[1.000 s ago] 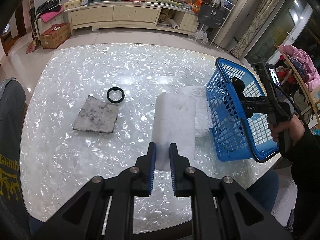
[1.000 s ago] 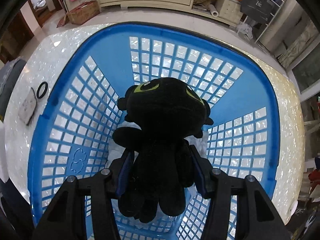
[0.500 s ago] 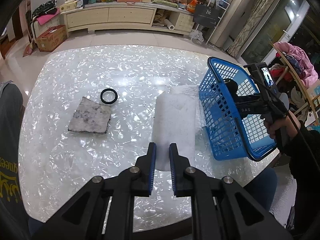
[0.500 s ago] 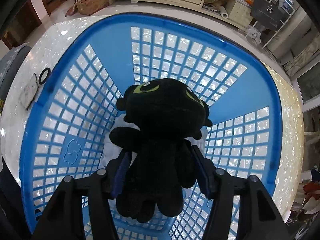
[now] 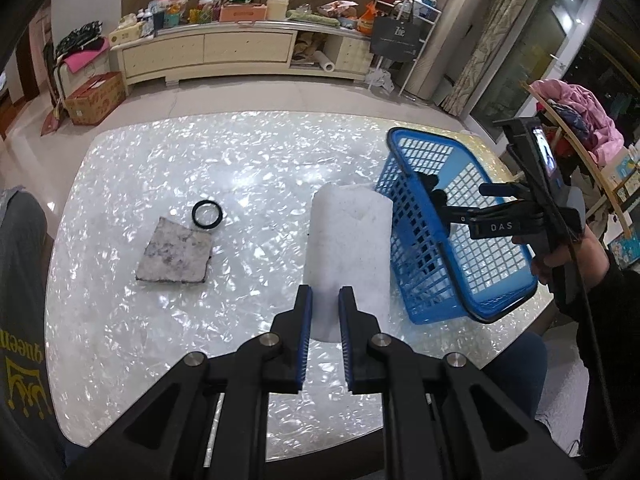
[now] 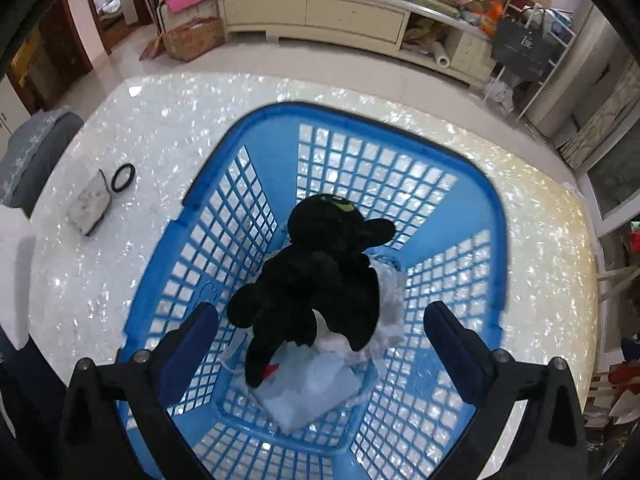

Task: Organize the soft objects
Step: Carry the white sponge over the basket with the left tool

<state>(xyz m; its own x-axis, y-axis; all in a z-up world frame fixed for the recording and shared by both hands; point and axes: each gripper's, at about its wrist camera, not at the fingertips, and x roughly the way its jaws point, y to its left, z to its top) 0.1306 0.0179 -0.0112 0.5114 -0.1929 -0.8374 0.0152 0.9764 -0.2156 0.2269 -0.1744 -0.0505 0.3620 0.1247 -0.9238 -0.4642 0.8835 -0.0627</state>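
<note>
1. Living room, cluttered low cabinet along the back wall; work happens on a round table point(image 5: 120, 240) w/ shimmery white shell-pattern top.
2. Blue basket point(image 6: 496, 216) sits at the table's right side – looks like the collecting bin for the soft stuff.
3. Black plush toy point(image 6: 316, 280) lies inside it on top of white cloth items point(image 6: 316, 384), clear of both pads, so it's dropped off.
4. Right gripper point(image 6: 320, 336) hangs over the basket, jaws opening to full spread, nothing pressed betw. them; plush just below.
5. Left gripper point(image 5: 323, 308) pinched nearly closed on the near edge of a white foam sheet point(image 5: 348, 248), which stands up off the table beside the basket – prob. held ready as the next thing to go in.
6. Grey stone-look square point(image 5: 176, 250) & black ring point(image 5: 207, 215) sit on the left of the table, ring just at the square's far corner; both look hard, likely left out on purpose.
7. Judgement: plush placement done; foam sheet next.
</note>
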